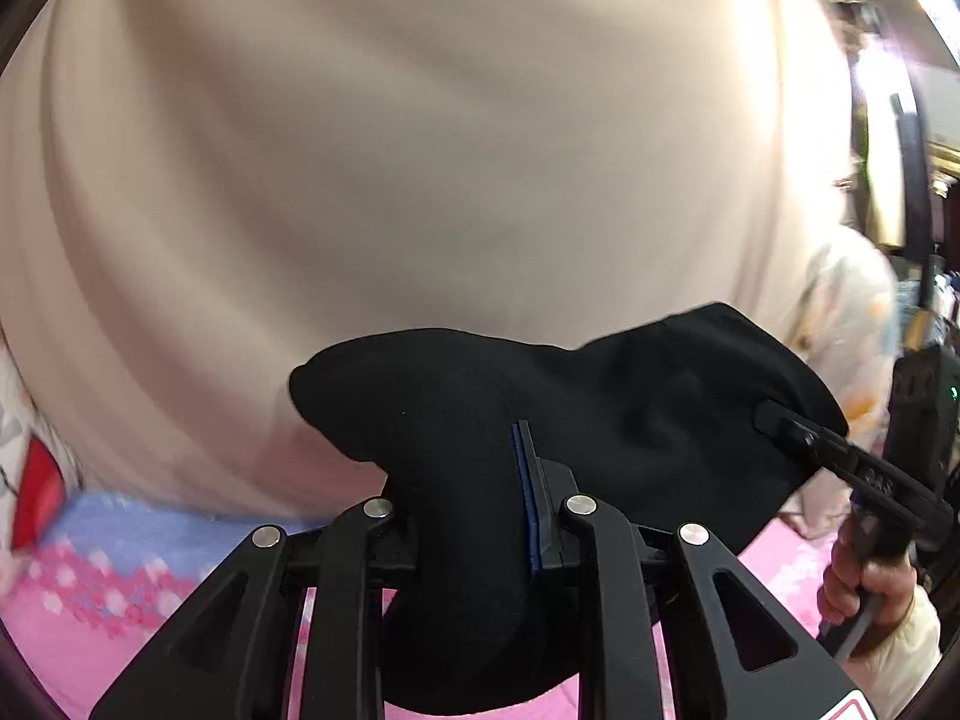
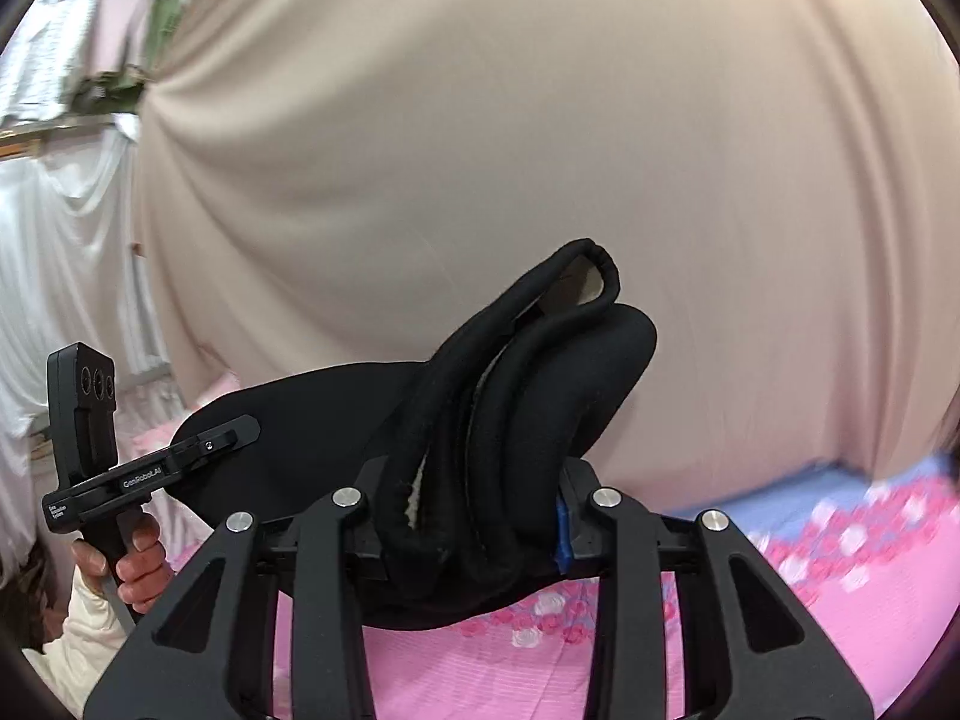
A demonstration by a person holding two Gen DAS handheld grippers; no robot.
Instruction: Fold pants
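The black pants hang stretched between both grippers, lifted above a pink flowered bedsheet. My left gripper is shut on one end of the black cloth. In the left wrist view the right gripper bites the other end at the right. In the right wrist view my right gripper is shut on the bunched waistband of the pants, with pale lining showing. The left gripper shows there at the left, clamped on the far end.
A beige curtain fills the background close behind the pants; it also shows in the right wrist view. The sheet has a blue band near the curtain. White hanging cloth is at the left.
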